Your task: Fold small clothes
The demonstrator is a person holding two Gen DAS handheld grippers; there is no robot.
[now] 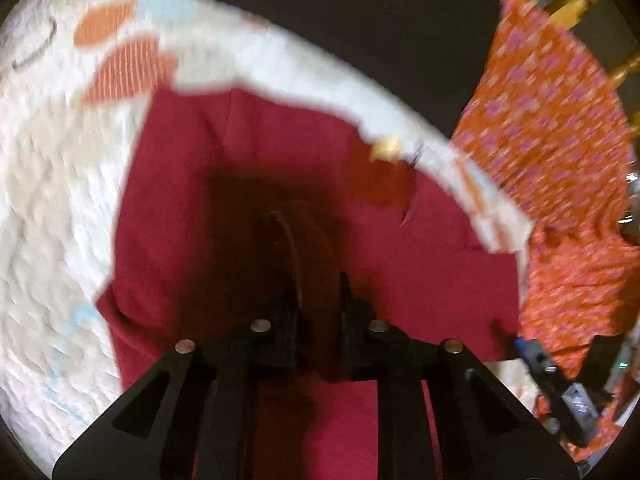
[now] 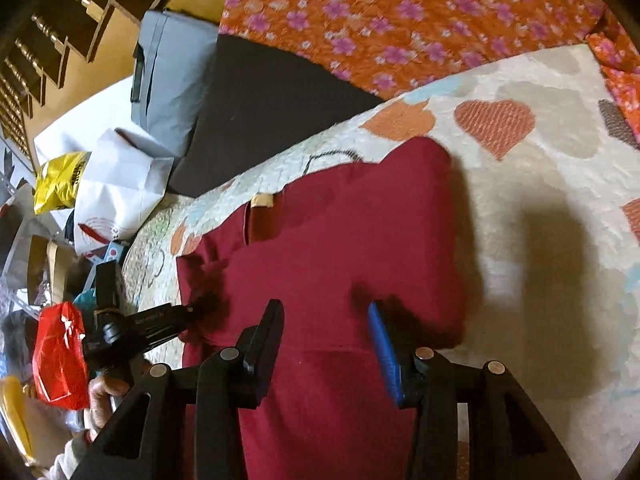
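A dark red garment (image 2: 340, 240) lies spread on a white quilt (image 2: 540, 208) with orange hearts. It also fills the middle of the left wrist view (image 1: 280, 160). My left gripper (image 1: 318, 292) is shut on a fold of the red garment at its edge; it shows in the right wrist view (image 2: 192, 312) at the garment's left corner. My right gripper (image 2: 328, 312) is open just above the garment, with one black finger and one blue-padded finger (image 2: 384, 344) apart and nothing between them.
An orange floral bedspread (image 2: 400, 20) lies beyond the quilt, also at right in the left wrist view (image 1: 560, 160). A dark mat (image 2: 272, 100), grey pillow (image 2: 172, 76), white, yellow and red bags (image 2: 60, 352) and wooden furniture (image 2: 60, 40) sit at left.
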